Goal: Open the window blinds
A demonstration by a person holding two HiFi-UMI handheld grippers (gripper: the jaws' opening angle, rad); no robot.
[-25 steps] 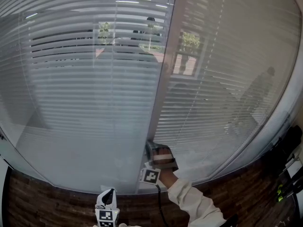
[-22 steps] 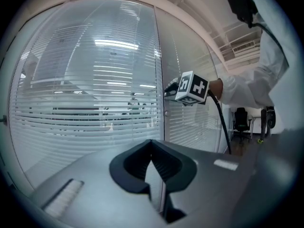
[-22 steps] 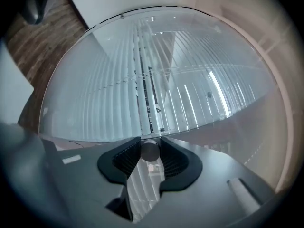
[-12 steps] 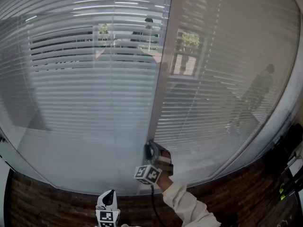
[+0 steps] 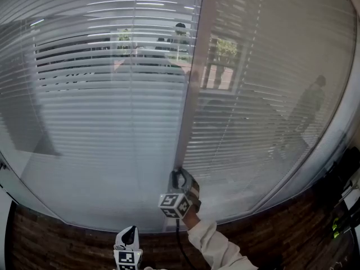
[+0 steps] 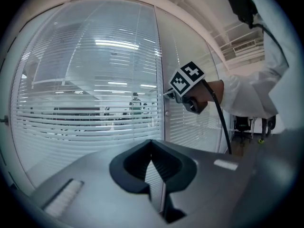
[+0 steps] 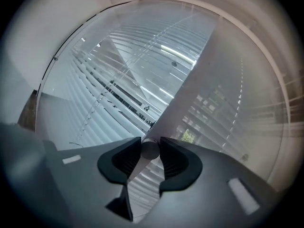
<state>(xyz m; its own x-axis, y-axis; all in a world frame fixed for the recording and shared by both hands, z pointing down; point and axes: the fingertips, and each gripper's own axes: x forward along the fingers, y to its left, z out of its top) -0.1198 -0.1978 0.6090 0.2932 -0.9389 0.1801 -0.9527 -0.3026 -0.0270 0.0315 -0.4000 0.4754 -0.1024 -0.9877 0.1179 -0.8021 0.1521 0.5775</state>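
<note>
The right gripper (image 5: pixel 179 179), low in the centre of the head view, has a dark body and carries a cube (image 5: pixel 175 205) with black-and-white square markers. A thin black cable (image 5: pixel 180 242) trails from it beside a cream long sleeve (image 5: pixel 216 251). At the bottom edge, the left gripper (image 5: pixel 127 232) shows a white tip above its own marker cube (image 5: pixel 127 258). Seen close in the gripper views, both shells are matte dark grey with small pale rectangular labels (image 7: pixel 243 194). Black ribbed pads (image 7: pixel 175 163) line the jaws.
</note>
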